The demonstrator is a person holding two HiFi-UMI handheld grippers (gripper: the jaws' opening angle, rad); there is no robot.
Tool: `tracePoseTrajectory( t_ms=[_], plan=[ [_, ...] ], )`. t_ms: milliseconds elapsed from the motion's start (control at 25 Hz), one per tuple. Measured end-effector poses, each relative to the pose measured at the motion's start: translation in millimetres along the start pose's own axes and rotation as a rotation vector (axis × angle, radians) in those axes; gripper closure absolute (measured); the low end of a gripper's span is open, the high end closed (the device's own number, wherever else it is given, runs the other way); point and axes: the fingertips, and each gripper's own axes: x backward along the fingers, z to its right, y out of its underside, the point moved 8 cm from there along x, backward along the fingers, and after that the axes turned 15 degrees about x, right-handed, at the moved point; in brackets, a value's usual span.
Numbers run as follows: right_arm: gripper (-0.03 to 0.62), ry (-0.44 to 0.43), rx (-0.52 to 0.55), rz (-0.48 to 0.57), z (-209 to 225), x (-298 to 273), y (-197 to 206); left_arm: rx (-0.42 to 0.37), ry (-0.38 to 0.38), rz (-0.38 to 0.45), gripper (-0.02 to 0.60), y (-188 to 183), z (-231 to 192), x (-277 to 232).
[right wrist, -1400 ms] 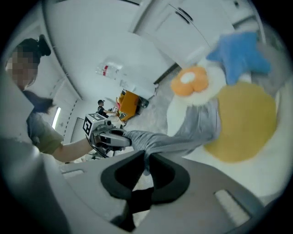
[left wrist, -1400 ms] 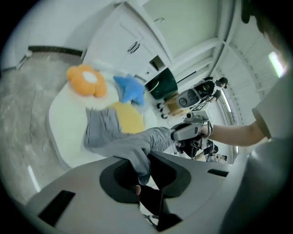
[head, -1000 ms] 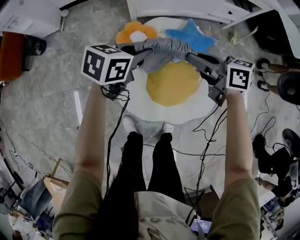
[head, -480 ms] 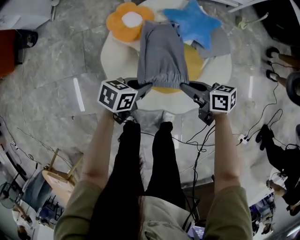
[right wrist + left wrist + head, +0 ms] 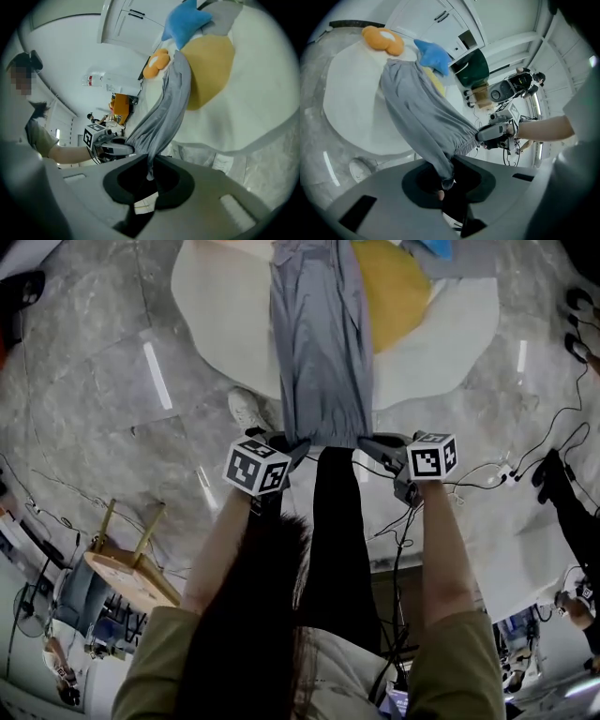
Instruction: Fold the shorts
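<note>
Head view looked steeply down from overhead; each gripper view looked closely along its own fingers (image 5: 393, 190). All three shared the shorts (image 5: 322, 343), toward 12 o'clock.

Looks like a robotics data-collection lab: loose cables (image 5: 401, 540) across grey stone floor (image 5: 84, 381), white cabinets (image 5: 450, 23), staged fried-egg rug (image 5: 225, 315), wooden stool (image 5: 127, 563)
</note>
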Motion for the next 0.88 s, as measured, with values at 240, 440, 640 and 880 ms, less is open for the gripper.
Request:
tracePoseTrajectory(
  t_ms=[240,440,640,880],
  plan=[
    [0.559,-0.02,-0.054,-0.083,-1.6,0.9,53.5,0.071,-0.019,-0.05,0.522,57.9,2.5,-18.5],
    [0.559,-0.034,-0.07,-0.162,3.2,-4.3,63.2,0.141,-0.021,-0.071,0.52,76.2,-6.2,-30.6],
    [0.559,-0.023,-0.058,-0.117,17.7,-5.6,13.9,0.068,-0.048,-0.003,0.514,16.7,-11.2,-23.8],
    [0.559,-0.004,-0.043,0.002,33.2,-12.6,-88.3,0.029,-0.085,0.123,0.514,-82.5,-21.1,-7.7]
  ],
)
